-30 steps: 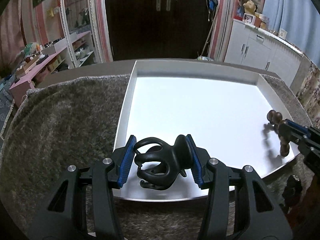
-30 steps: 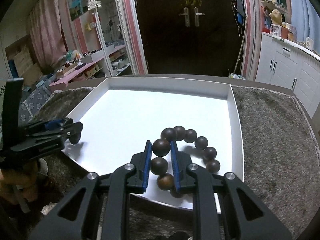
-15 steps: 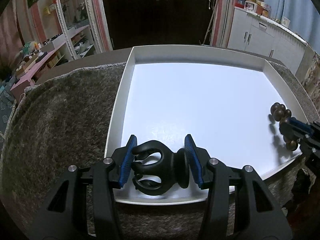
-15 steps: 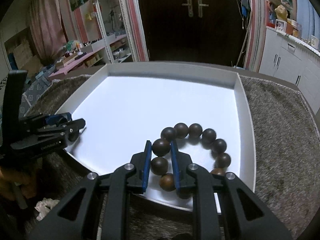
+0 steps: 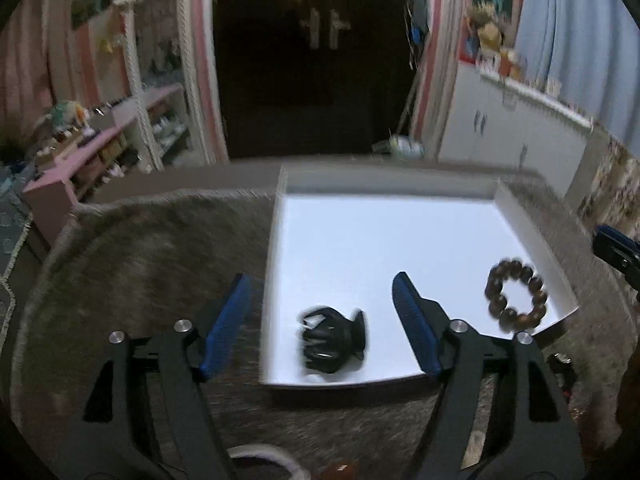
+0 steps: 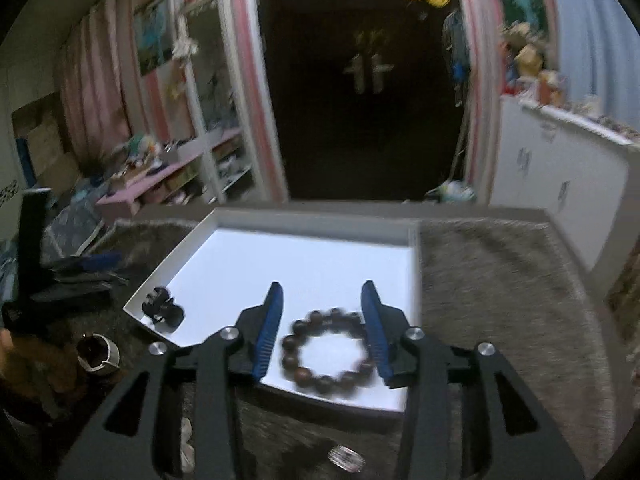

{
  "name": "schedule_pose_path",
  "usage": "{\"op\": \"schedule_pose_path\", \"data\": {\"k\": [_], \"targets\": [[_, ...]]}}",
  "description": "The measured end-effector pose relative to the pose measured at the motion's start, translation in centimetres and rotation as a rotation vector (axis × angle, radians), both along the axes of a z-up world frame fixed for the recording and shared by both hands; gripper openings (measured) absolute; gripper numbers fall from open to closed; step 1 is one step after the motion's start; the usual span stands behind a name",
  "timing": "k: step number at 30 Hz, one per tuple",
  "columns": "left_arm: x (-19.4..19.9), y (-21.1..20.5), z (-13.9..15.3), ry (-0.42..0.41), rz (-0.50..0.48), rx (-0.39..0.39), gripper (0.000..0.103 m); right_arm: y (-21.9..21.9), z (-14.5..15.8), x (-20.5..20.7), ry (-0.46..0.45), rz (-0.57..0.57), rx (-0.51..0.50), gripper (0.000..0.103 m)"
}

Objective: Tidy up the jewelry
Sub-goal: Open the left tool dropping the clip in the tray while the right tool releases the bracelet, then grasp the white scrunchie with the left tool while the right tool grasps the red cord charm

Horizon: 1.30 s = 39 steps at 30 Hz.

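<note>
A: So, grippers?
B: Left gripper jaws opening, wide; black hair claw lies loose below, near-left corner of white tray.
A: Right gripper?
B: Opening too; bead bracelet on tray floor betw. pads, untouched. Grey rug around, small cup beside tray.

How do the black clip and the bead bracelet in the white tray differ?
The hair clip is one solid black piece; the bracelet is an open ring of round brown beads. The clip lies near the tray's left front corner, the bracelet near its right. Both lie loose in the tray, ungripped.
</note>
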State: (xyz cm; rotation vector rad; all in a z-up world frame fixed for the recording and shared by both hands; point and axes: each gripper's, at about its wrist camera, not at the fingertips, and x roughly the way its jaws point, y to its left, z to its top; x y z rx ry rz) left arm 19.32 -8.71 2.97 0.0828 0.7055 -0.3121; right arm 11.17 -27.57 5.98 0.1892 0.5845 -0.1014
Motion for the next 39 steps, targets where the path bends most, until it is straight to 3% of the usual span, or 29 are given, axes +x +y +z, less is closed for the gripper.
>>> {"op": "schedule_pose_path", "data": {"k": [4,8,12,18,21,24,32,35,39], "targets": [[-3.1,4.1,2.9,-0.086,0.065,-0.015,0.077,-1.9,1.3,-4.3,-0.022,-0.06,-0.026,0.045],[-6.8,7.9,3.2,-0.123,0.111,-0.005,0.086,-2.7,0.6,-8.9,-0.01,-0.102,-0.004,0.054],[-10.2,10.8,1.2,-0.12,0.163,0.028,0.086,-1.9,-1.3,-11.6,0.022,-0.111,0.036,0.055],[-15.1,13.5,-2.6,-0.052,0.241,-0.003,0.087,1.5,-4.7,-13.2,0.107,-0.099,0.065,0.057],[-16.4,14.0,-4.1,-0.018,0.244,-0.032,0.087,3.4,-6.1,-13.6,0.142,-0.047,0.082,0.056],[-17.4,13.3,-5.2,-0.004,0.215,-0.009,0.087,4.9,-6.9,-13.7,0.161,-0.008,0.064,0.055],[-17.4,12.3,-6.0,0.02,0.181,-0.015,0.087,6.1,-8.5,-13.1,0.204,0.01,0.049,0.02],[-17.2,12.0,-5.9,0.02,0.175,-0.017,0.087,5.9,-8.9,-13.1,0.218,-0.009,0.047,0.011],[-17.1,12.1,-5.8,0.022,0.17,-0.018,0.087,5.6,-9.1,-13.3,0.224,-0.008,0.048,0.01]]}}
